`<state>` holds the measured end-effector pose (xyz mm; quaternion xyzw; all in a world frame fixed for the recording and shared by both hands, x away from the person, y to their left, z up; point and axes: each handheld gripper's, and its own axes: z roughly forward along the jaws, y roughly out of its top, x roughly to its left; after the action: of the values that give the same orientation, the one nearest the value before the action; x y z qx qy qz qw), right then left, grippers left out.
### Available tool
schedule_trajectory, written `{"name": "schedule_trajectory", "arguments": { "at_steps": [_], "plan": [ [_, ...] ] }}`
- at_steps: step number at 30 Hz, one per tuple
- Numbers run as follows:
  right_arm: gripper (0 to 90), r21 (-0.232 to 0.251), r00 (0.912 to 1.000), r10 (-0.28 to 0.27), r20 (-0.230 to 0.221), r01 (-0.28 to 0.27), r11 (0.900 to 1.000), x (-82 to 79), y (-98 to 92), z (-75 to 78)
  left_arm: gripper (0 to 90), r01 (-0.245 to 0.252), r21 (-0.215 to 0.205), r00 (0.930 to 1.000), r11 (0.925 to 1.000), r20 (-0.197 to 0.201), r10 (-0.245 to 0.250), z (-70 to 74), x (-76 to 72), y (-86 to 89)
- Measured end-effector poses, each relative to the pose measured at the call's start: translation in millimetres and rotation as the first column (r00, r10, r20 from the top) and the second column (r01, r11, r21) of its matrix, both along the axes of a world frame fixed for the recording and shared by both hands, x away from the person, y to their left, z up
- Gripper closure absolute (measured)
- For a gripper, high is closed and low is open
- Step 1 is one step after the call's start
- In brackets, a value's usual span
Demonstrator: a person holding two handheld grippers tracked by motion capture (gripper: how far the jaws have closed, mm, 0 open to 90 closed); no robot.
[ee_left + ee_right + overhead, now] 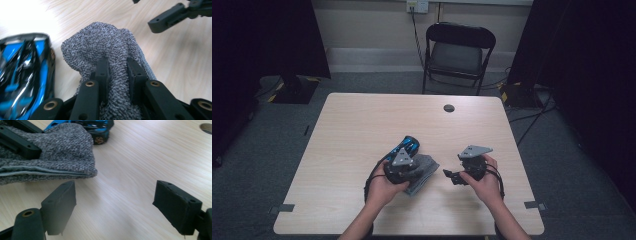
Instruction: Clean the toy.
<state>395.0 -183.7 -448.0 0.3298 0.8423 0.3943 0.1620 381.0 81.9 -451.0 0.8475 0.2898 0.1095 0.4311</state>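
Observation:
A grey terry cloth point(427, 175) lies folded on the wooden table point(357, 125), just left of centre near the front. My left gripper point(416, 169) is shut on a pinched-up ridge of that cloth point(105, 42), its two black jaws point(117, 63) pressing the fabric from both sides. A blue and black toy car point(408, 146) sits right behind the cloth, touching or almost touching it point(22, 75). My right gripper point(456, 176) hovers a short way right of the cloth, open point(118, 205), with bare tabletop between its pads. The cloth's folded edge point(62, 147) lies just beyond its left pad.
A round cable hole point(449, 108) sits at the table's far middle. A black folding chair point(458, 52) stands behind the table, with dark curtains on both sides and cables on the floor at the right. The table's far half is bare wood.

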Motion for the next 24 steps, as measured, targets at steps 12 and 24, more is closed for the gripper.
{"name": "schedule_trajectory", "arguments": {
  "at_steps": [12, 24],
  "plan": [
    [17.6, -0.003, 0.9987, -0.050, -0.007, 0.050, 0.999, -3.2, -32.6, 0.0, 74.0, -0.066, 0.020, 0.9978, 0.9976, -0.009, 0.066, -12.1, 24.9, -55.8],
    [17.6, 0.009, 0.9966, -0.078, -0.027, 0.079, 0.997, -5.8, -52.9, -6.4, 56.9, -0.090, -0.028, 0.9946, 0.9955, -0.055, 0.088, -17.0, 30.9, -88.3]
  ]
}}
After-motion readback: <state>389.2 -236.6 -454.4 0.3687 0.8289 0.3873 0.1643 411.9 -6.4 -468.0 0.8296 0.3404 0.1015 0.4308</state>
